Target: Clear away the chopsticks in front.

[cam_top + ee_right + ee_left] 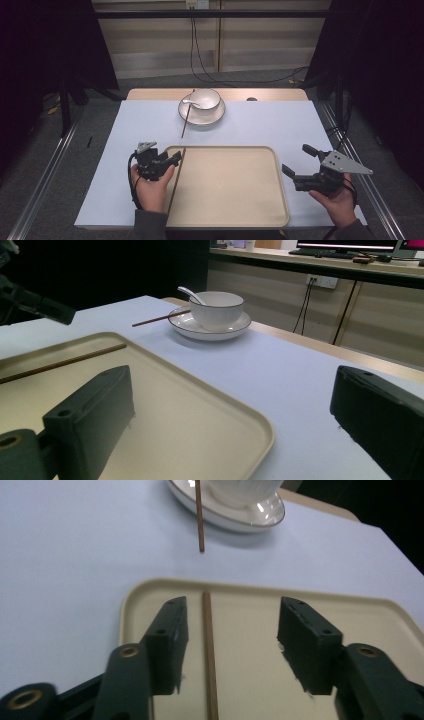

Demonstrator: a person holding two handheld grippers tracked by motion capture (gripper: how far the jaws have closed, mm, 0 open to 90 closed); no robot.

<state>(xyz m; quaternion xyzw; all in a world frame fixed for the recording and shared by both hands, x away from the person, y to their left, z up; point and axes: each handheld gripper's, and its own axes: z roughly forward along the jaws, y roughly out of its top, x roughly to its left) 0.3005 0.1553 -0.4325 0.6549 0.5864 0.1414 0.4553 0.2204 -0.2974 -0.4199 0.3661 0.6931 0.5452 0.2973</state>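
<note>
On the tray: your chopstick (208,650) lies along the tray's (260,165) left edge, pointing toward the plate (216,117).
Left gripper (172,160): fingers half apart, empty.
Right gripper (297,161): fingers wide, empty.

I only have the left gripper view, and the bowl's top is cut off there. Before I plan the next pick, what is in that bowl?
Observer: A white spoon leans over the rim of the bowl.
Operator: Where is the other gripper?
Observer: The right gripper sits at the right edge of the tray, with its fingers wide apart and nothing between them.
Operator: How far back does the chopstick under me run?
Observer: The chopstick lies along the tray's left side, from about the far rim nearly to the near rim.
</note>
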